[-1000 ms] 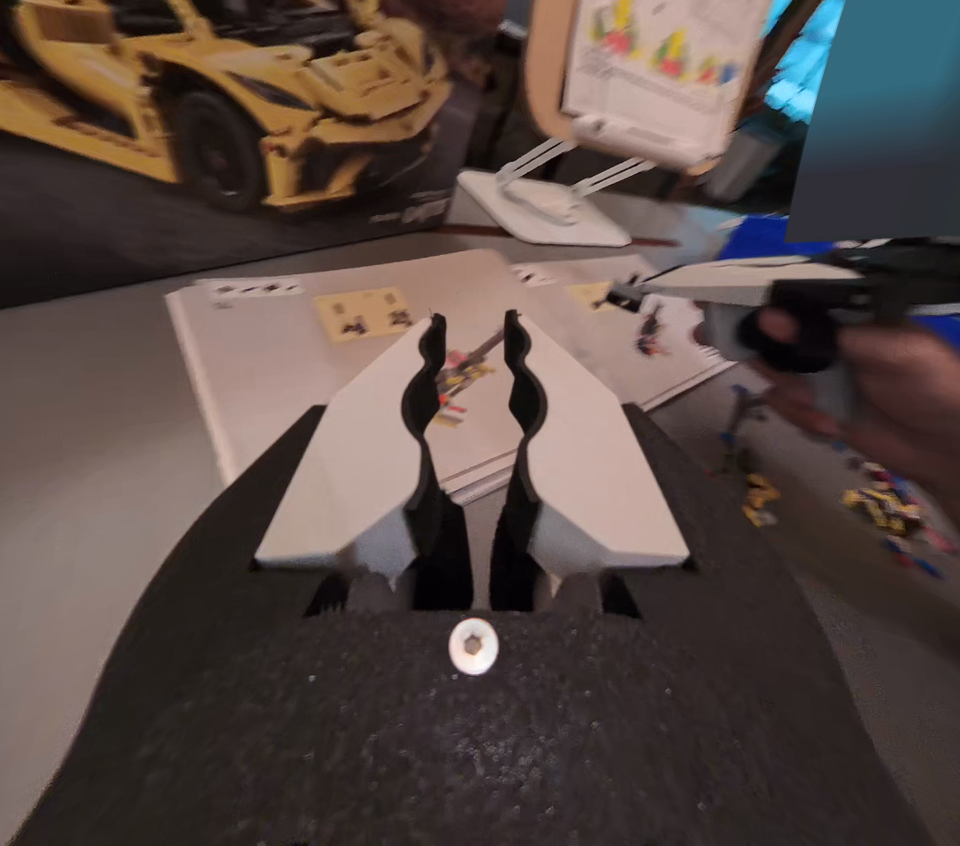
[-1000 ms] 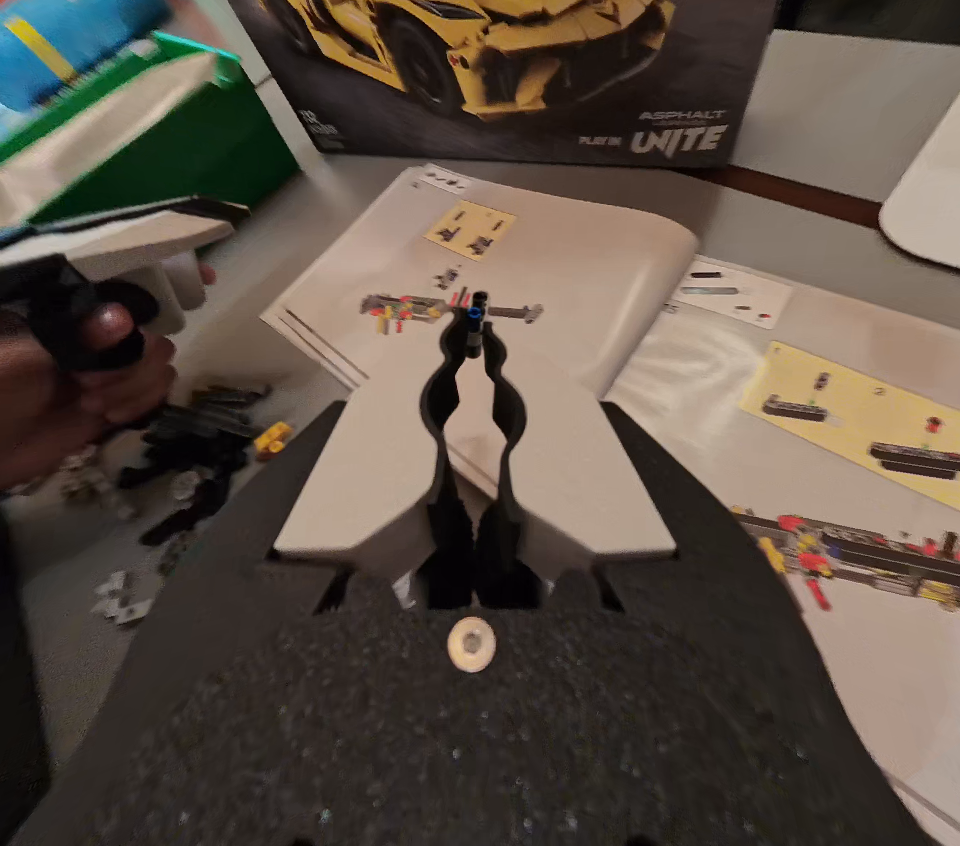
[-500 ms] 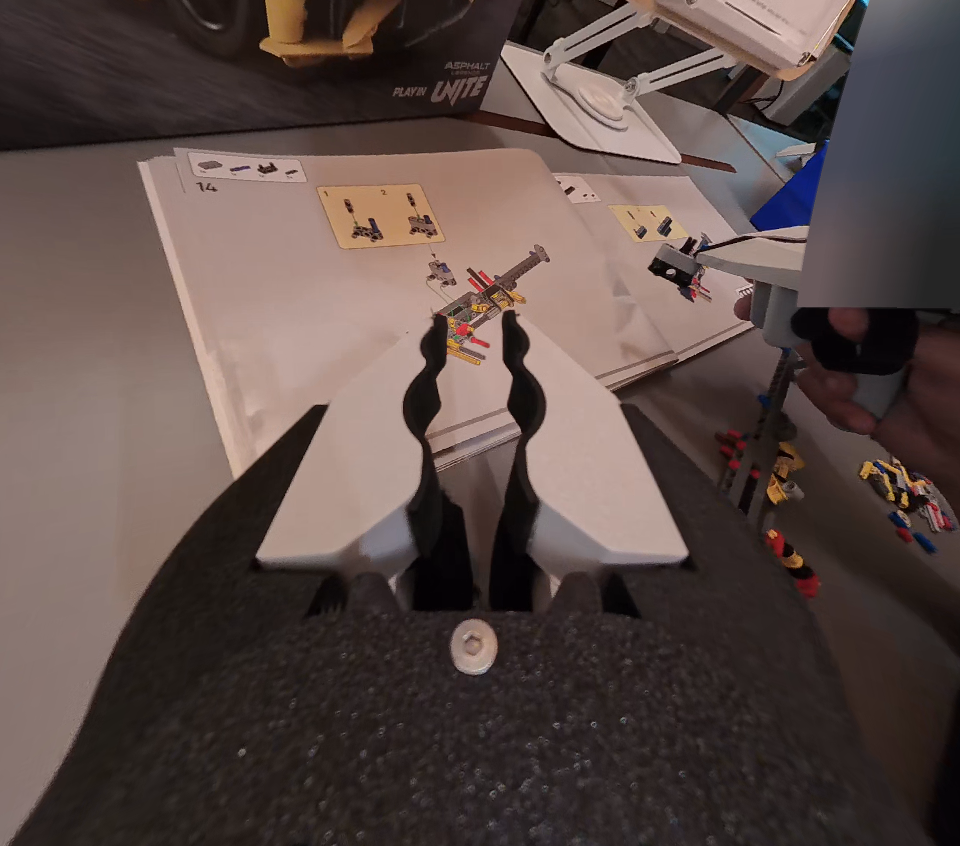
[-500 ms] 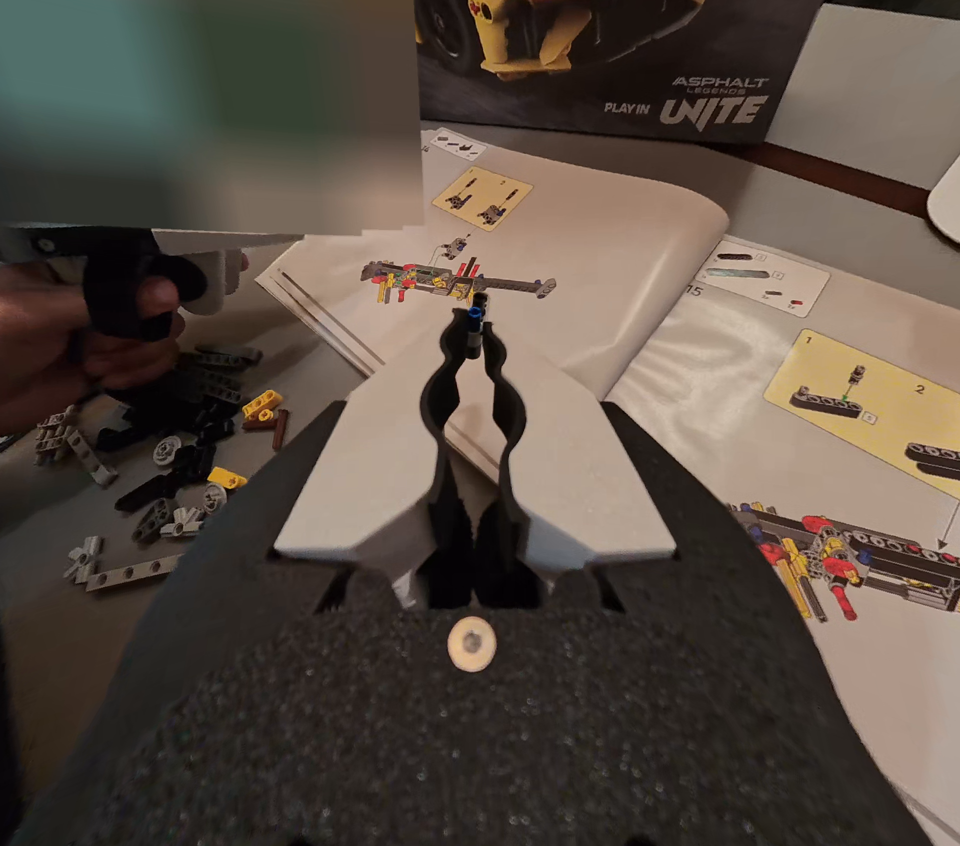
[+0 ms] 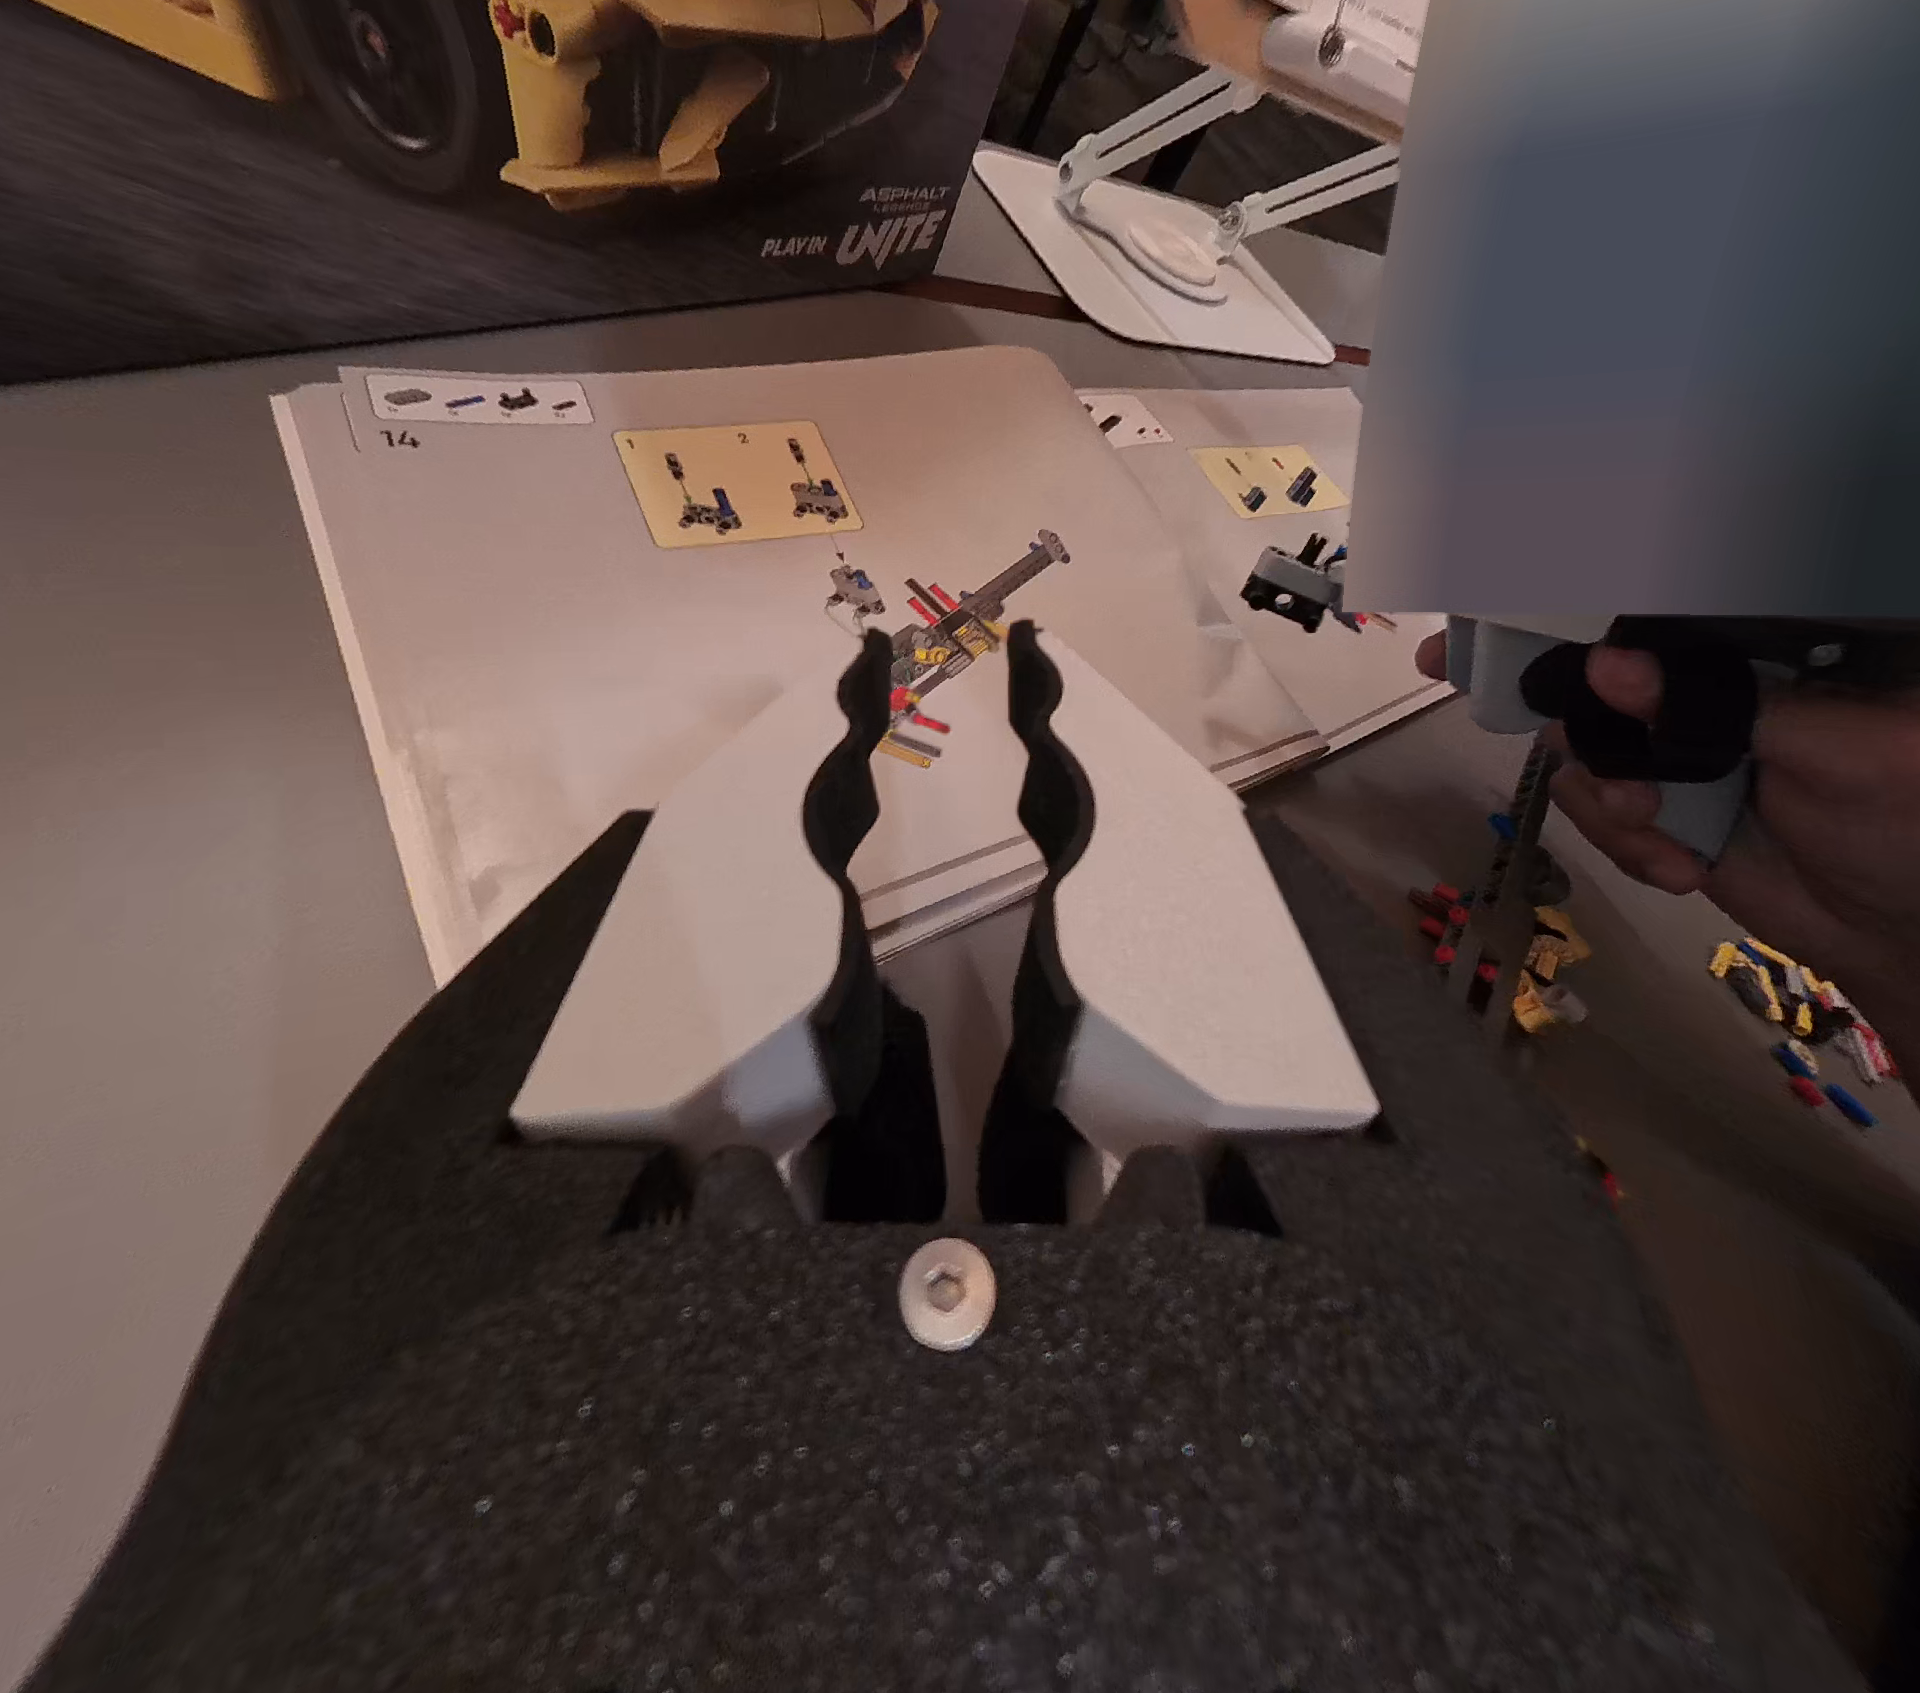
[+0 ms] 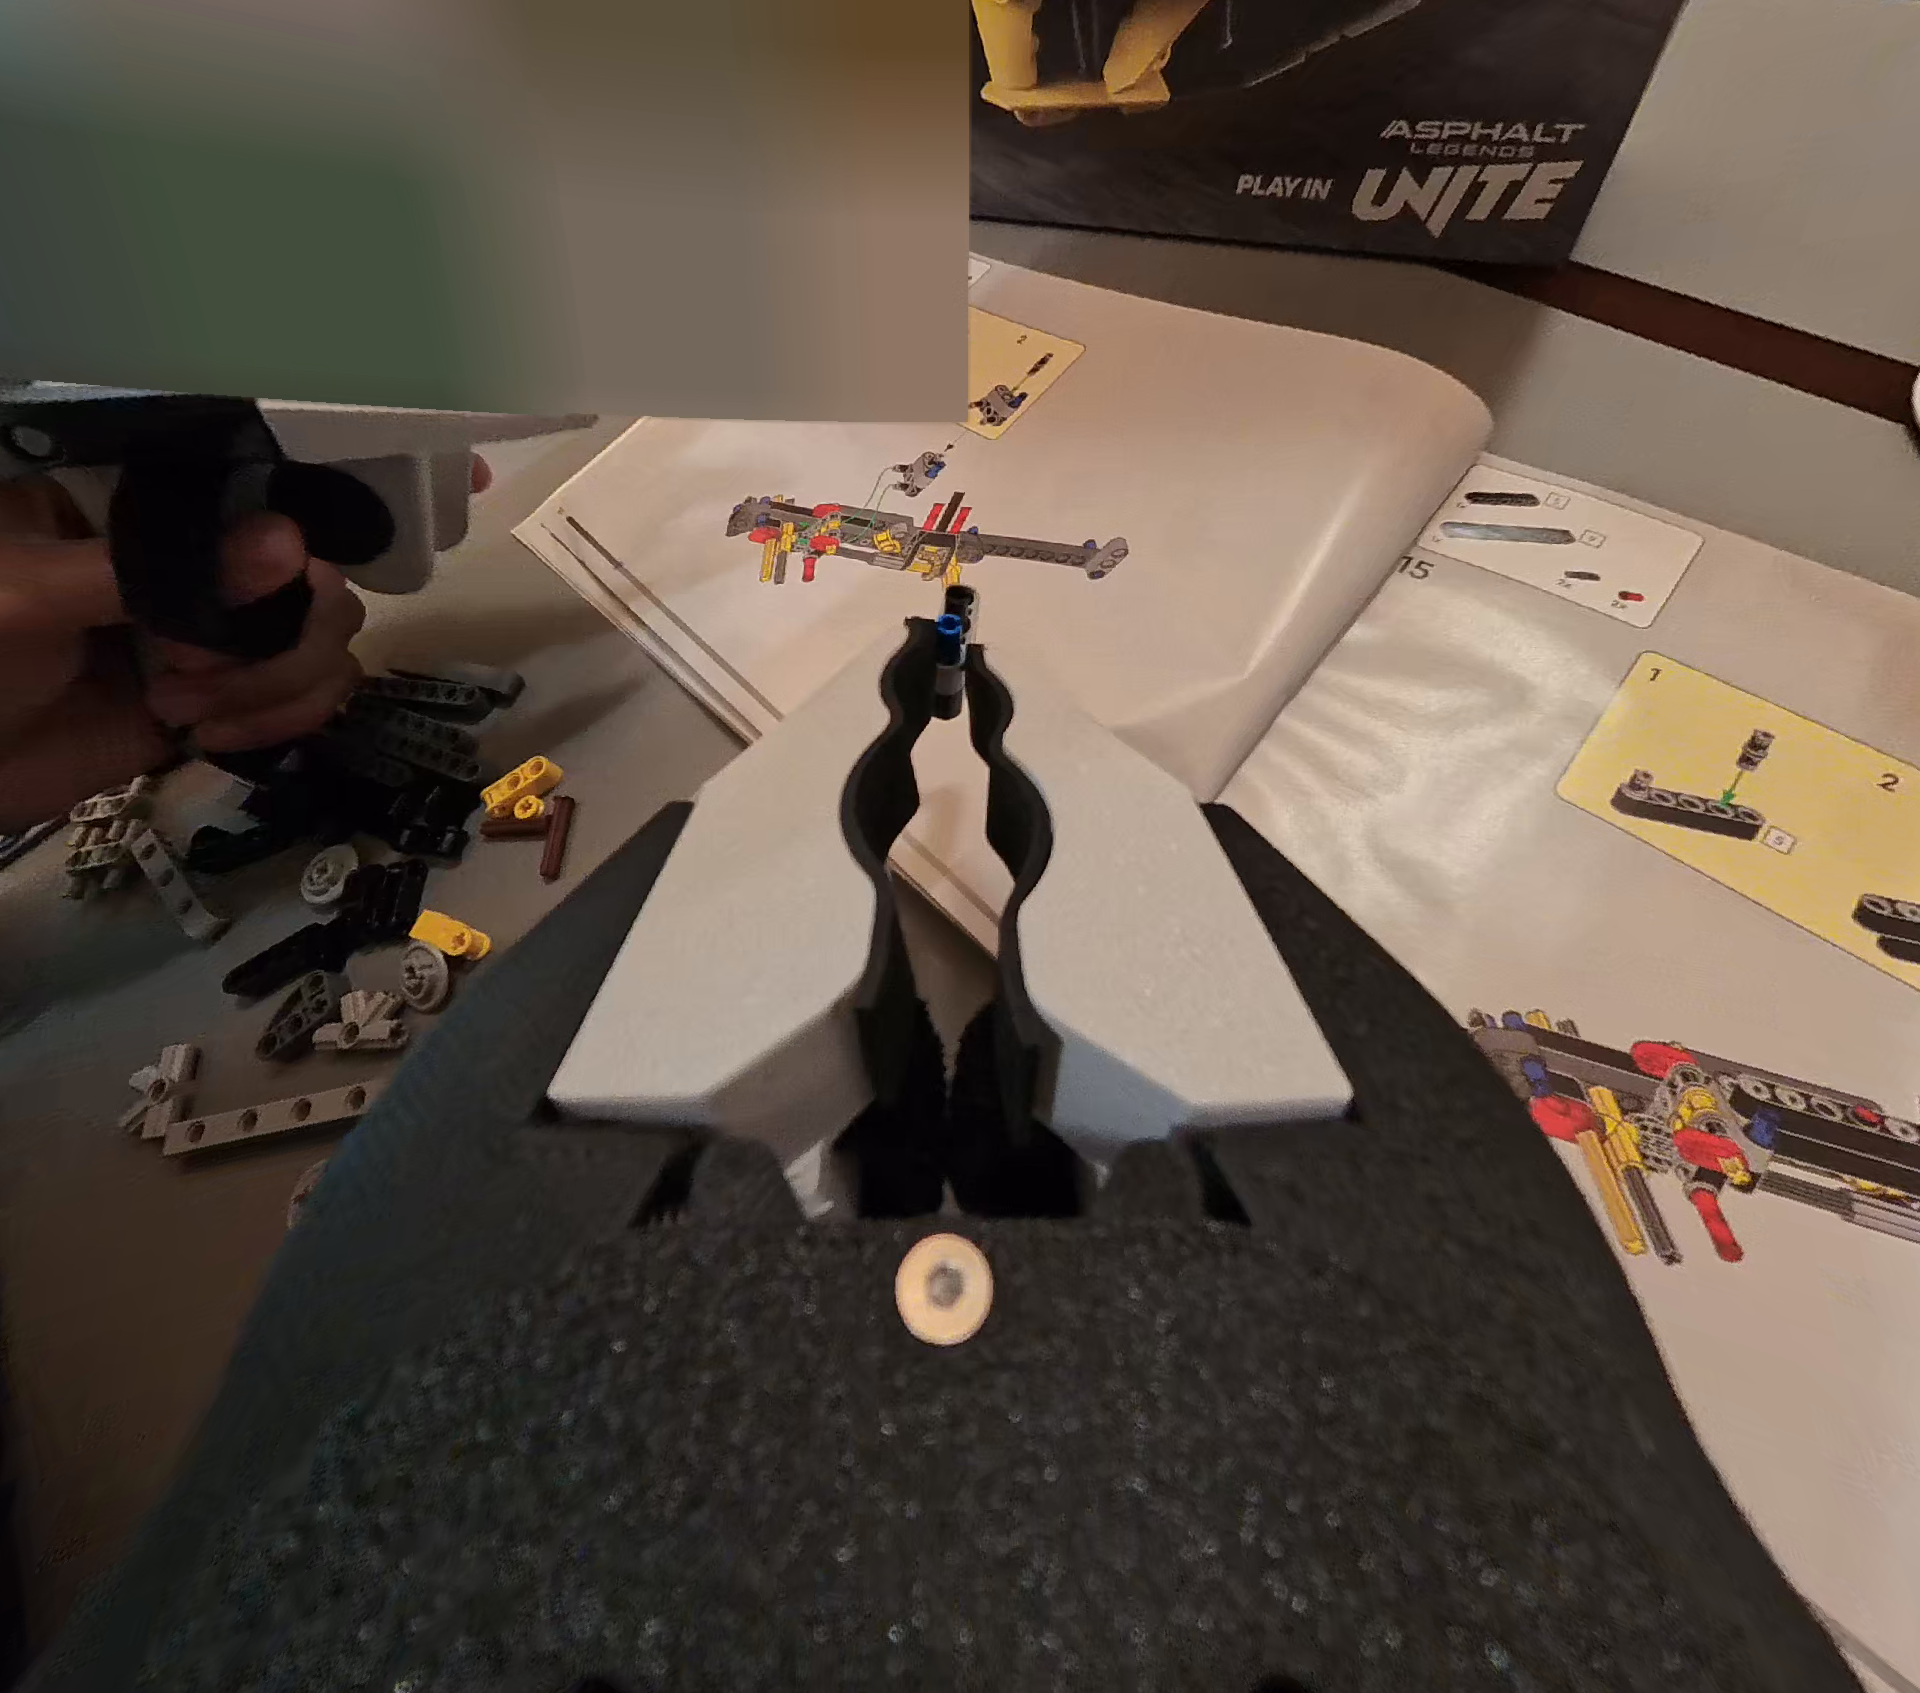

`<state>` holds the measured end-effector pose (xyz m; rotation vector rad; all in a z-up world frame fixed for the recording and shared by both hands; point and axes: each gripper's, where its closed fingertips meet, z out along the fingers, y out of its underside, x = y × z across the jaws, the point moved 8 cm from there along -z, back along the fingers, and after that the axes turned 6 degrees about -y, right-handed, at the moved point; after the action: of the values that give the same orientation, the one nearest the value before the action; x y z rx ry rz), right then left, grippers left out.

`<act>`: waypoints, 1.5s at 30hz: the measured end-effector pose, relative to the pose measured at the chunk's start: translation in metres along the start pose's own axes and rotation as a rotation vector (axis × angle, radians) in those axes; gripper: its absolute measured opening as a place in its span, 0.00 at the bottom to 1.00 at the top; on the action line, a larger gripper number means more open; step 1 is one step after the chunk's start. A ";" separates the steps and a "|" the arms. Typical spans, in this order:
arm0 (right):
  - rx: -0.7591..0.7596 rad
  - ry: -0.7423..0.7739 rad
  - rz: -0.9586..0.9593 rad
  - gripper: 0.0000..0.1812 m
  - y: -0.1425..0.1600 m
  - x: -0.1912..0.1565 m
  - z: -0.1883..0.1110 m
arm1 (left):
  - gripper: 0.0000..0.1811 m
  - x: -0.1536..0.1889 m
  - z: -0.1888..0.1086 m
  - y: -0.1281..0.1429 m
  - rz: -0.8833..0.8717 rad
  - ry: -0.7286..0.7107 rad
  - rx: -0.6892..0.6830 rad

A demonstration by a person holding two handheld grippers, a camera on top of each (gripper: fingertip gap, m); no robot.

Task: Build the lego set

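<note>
**A:** Why is the right gripper [image 6: 948, 656] held up over the instruction booklet [image 6: 1247, 500]?

**B:** Its fingers are closed on a small pin assembly [image 6: 954, 641], black and grey with a blue end, sticking up past the fingertips. I'd guess it hangs there so the piece can be checked against the printed diagram just beyond the fingertips.

**A:** And the left gripper [image 5: 943, 641]?

**B:** Its fingers stand apart and hold nothing. They hover above the booklet's left page, the drawn assembly showing between the tips. Probably waiting to fetch the mating part.

**A:** Where are the parts?

**B:** On the tabletop [image 6: 125, 1280], left of the right fingers: a pile of loose pieces [image 6: 343, 864] in black, grey and yellow. A long partly built beam [image 5: 1507, 885] stands right of the left fingers.

**A:** Any writing?

**B:** The box [image 5: 468, 85] behind the booklet, showing a yellow car, carries white lettering, the pages carry step numbers, and a card on a stand [image 5: 1195, 261] has print. I won't repeat any of it.
</note>
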<state>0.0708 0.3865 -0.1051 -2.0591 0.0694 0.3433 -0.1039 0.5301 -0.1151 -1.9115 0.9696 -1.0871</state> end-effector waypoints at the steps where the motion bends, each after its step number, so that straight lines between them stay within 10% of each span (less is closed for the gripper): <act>1: -0.003 0.004 -0.005 0.02 0.000 0.000 0.000 | 0.11 0.001 -0.001 -0.002 -0.004 0.007 0.010; 27: -0.009 0.025 -0.022 0.02 -0.001 -0.005 -0.009 | 0.12 -0.004 -0.003 0.001 0.040 -0.061 -0.076; 34: 0.086 0.046 -0.118 0.02 -0.012 -0.043 -0.049 | 0.12 0.030 -0.012 -0.006 0.145 0.107 -0.015; 45: 0.164 0.184 -0.231 0.02 0.080 -0.098 -0.095 | 0.18 0.099 -0.042 0.057 0.540 0.506 -0.195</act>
<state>-0.0179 0.2560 -0.1037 -1.9069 -0.0286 0.0048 -0.1206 0.4101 -0.1122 -1.3904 1.8045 -1.1876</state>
